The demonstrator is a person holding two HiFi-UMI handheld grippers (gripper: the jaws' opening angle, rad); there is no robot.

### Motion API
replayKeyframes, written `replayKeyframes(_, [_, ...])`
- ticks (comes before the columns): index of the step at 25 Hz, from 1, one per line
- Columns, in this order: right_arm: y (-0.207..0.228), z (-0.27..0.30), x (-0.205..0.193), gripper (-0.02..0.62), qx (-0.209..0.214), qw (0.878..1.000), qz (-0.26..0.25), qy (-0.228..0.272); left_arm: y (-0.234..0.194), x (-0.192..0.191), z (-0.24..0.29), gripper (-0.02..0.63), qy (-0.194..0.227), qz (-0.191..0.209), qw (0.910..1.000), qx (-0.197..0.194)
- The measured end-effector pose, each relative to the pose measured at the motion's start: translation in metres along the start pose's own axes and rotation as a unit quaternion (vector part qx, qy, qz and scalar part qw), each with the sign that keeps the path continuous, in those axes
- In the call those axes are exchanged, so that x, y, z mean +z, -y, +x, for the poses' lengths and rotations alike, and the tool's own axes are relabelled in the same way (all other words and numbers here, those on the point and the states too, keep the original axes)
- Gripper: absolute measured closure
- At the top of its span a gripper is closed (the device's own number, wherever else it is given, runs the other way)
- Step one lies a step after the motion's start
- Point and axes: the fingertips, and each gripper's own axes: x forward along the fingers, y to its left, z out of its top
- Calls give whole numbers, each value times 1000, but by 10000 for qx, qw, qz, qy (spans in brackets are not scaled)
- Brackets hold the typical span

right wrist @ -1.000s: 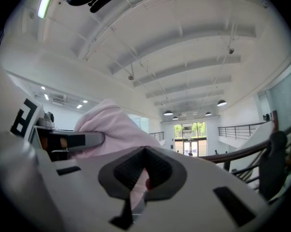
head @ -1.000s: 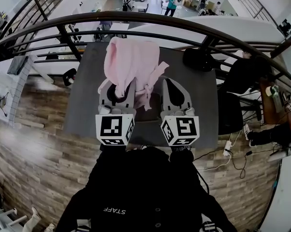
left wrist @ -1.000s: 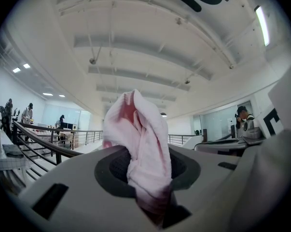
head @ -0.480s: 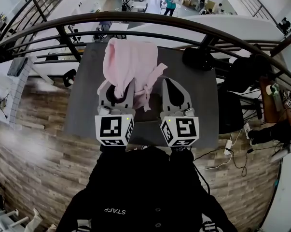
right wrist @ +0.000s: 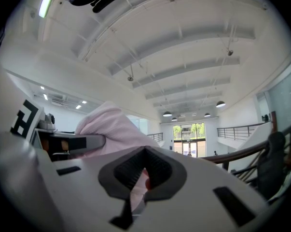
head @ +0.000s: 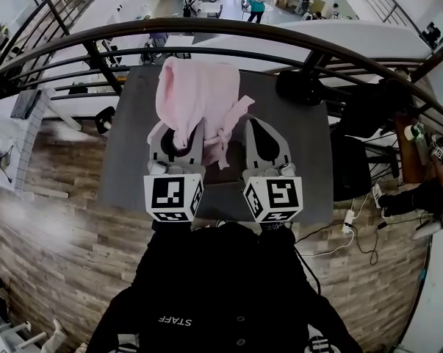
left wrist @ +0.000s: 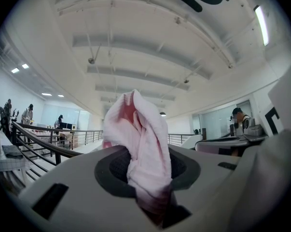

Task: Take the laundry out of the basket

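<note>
A pink cloth [head: 195, 90] hangs bunched in the air above a dark grey table [head: 129, 160]. My left gripper [head: 179, 129] points upward and is shut on a thick fold of it. In the left gripper view the cloth [left wrist: 143, 139] rises out from between the dark pads. Beside it, my right gripper [head: 259, 127] also points upward with its jaws nearly together. A thin pink strip [right wrist: 138, 190] shows in the slit between its pads, so it is pinching an edge of the same cloth [right wrist: 111, 127]. No basket shows in any view.
A dark curved metal railing [head: 228, 29] runs just beyond the table, with a drop to a lower floor behind it. A black round thing [head: 300, 87] sits at the table's far right corner. Wooden flooring [head: 52, 197] lies to the left, cables [head: 353, 234] to the right.
</note>
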Motion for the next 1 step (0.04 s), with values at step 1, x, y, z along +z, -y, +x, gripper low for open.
replayKeyframes(1, [0,-1,1,581,4,10000,-1,3,1,1,0,482,1,2,10000,-1])
